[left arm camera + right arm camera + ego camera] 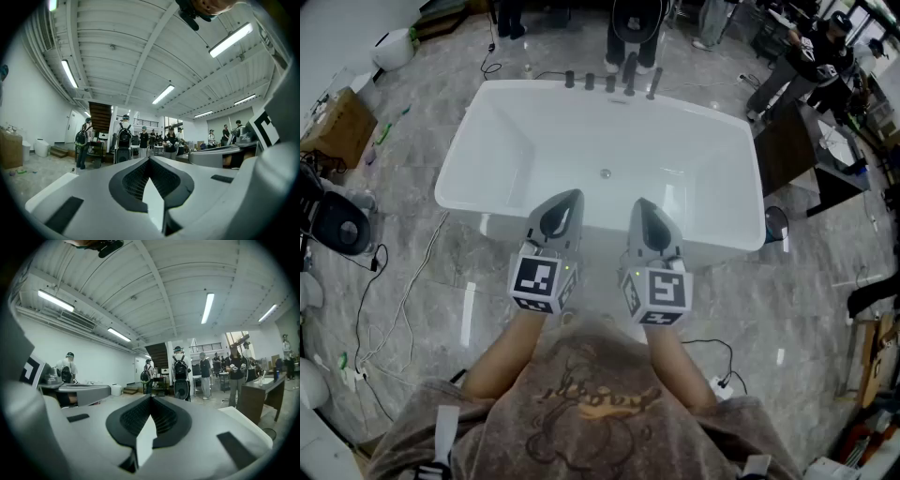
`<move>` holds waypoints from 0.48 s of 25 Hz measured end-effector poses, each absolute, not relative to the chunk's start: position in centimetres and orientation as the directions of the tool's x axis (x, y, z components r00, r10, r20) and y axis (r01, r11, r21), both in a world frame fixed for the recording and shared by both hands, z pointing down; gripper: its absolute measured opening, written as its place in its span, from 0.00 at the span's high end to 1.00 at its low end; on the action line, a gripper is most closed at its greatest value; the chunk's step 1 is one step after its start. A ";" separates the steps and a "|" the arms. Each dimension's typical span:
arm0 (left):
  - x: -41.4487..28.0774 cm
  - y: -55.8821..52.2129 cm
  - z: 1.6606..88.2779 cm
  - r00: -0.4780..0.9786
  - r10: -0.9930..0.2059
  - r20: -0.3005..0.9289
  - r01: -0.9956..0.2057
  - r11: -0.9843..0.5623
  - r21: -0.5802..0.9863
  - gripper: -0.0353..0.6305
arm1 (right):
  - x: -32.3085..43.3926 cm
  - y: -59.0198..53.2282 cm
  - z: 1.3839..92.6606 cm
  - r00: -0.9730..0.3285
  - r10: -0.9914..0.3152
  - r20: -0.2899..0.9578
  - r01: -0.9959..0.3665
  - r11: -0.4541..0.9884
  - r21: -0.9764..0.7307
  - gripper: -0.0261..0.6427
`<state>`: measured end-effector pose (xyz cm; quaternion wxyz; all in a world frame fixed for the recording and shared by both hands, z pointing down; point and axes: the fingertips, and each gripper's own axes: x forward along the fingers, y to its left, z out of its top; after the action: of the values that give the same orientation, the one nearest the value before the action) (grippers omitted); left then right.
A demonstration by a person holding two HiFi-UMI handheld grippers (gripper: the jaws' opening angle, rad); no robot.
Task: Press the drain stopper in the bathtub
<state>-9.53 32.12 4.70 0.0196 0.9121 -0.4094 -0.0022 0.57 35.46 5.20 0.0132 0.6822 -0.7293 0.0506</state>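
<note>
A white freestanding bathtub (502,122) stands on the grey floor in the head view. Its small round drain stopper (605,173) sits in the middle of the tub floor. My left gripper (567,197) and right gripper (641,203) are side by side over the tub's near rim, short of the stopper and well above it. Both are shut with nothing held. The left gripper view shows the left gripper (150,159) with jaws closed to a point, aimed level across the room. In the right gripper view the right gripper (151,398) looks the same. Neither gripper view shows the tub or stopper.
Dark faucet fittings (609,82) line the tub's far rim, with people's legs (633,33) just beyond. A cardboard box (337,122) and a black device (333,225) are at the left, cables (384,300) cross the floor, and a dark desk (792,141) stands at the right.
</note>
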 end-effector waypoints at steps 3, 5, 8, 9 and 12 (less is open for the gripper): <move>-9.4 32.0 4.5 0.667 -0.745 0.006 -0.744 -0.667 0.034 0.94 | 0.5 35.3 5.3 -0.070 -0.994 0.089 -0.997 0.066 -0.049 0.96; -9.3 32.0 4.5 0.669 -0.743 0.005 -0.743 -0.669 0.033 0.94 | 0.4 35.2 5.4 -0.070 -0.994 0.088 -0.997 0.066 -0.046 0.96; -9.5 32.0 4.4 0.670 -0.742 0.005 -0.742 -0.669 0.035 0.94 | 0.3 35.2 5.4 -0.076 -0.993 0.085 -0.996 0.071 -0.053 0.96; -9.5 31.9 4.4 0.670 -0.742 0.006 -0.742 -0.670 0.034 0.94 | 0.2 35.2 5.3 -0.079 -0.993 0.084 -0.996 0.074 -0.058 0.96; -9.7 31.9 4.5 0.676 -0.736 0.015 -0.737 -0.676 0.030 0.94 | 0.2 35.2 5.1 -0.082 -0.993 0.084 -0.995 0.077 -0.066 0.96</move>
<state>-9.74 31.89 4.47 0.0168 0.9154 -0.4023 0.0008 0.16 35.17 5.10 0.0086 0.6773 -0.7338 0.0528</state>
